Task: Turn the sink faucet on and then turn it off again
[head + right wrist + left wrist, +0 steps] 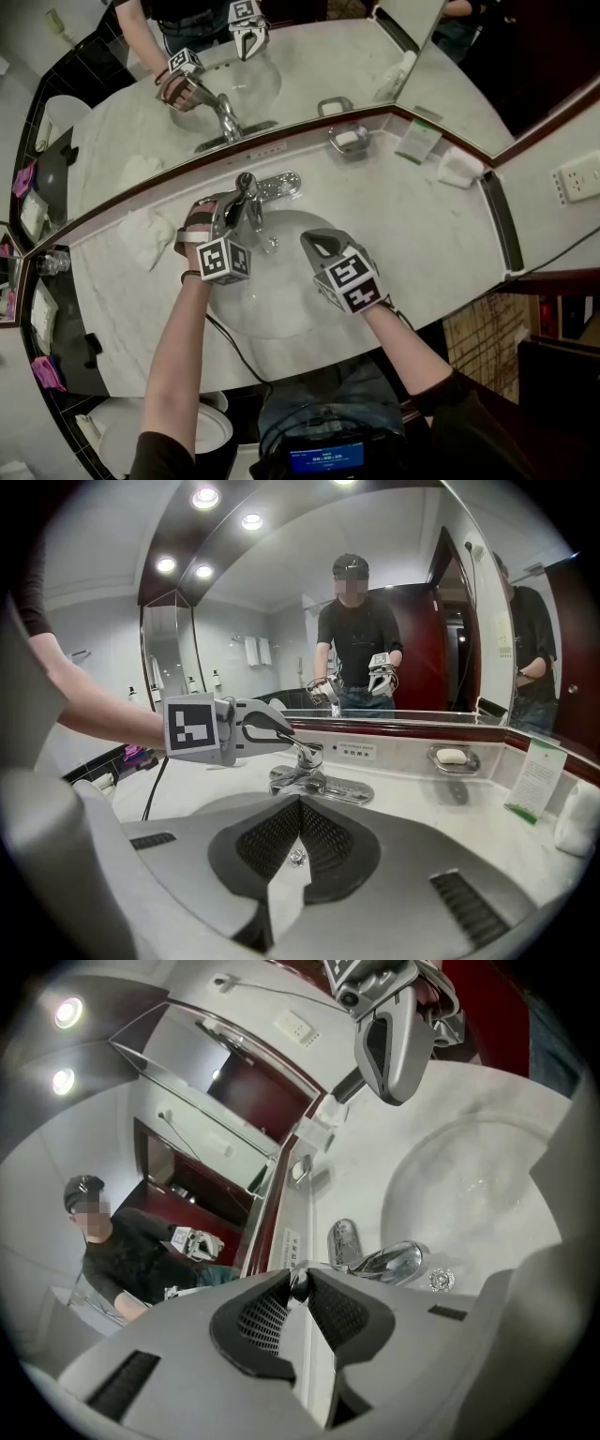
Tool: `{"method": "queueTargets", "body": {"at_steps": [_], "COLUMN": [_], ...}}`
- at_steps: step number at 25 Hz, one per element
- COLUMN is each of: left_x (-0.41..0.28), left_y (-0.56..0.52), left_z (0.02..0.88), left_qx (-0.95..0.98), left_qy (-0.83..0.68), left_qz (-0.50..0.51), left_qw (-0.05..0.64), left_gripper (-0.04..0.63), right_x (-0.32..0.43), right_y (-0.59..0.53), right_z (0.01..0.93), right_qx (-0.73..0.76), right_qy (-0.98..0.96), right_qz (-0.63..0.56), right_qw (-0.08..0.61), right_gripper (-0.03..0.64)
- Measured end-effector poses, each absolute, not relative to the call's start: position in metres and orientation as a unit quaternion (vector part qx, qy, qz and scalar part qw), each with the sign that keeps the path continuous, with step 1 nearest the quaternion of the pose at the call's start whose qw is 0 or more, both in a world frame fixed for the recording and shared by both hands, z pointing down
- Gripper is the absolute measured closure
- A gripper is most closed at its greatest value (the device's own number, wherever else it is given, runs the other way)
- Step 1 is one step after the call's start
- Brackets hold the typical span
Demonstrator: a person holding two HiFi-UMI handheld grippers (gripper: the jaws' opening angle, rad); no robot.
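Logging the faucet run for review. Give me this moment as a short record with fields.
left gripper: shut on the faucet lever
right gripper: shut, empty, over the basin
water: no stream visible at the spout
counter: soap dish at the back, right of the faucet; towel left of the basin

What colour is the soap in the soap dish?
White; the soap shows best in the right gripper view.
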State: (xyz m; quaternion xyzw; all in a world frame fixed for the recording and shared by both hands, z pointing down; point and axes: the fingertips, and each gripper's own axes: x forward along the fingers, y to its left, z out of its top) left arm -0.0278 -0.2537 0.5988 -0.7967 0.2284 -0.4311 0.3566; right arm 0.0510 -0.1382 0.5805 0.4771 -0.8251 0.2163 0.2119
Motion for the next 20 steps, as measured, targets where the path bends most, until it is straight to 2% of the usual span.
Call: {"method": "queueTargets", "body": {"at_steps": [20], "left_x": [-0.037], "left_y": [-0.236], "left_z": [0.615], "left_qx": [-0.771], "left_qy": [0.282], "left_qz": [-0.406], "left_qw": [0.401], "left_gripper": [0.537], "right_x": [0.052], "right_y": [-0.126], "right_z": [0.600], "right_qx": [0.476], "right_qy": [-0.821], "right_qz": [0.225], "right_qw": [0.223], "right_gripper": [0.595]}}
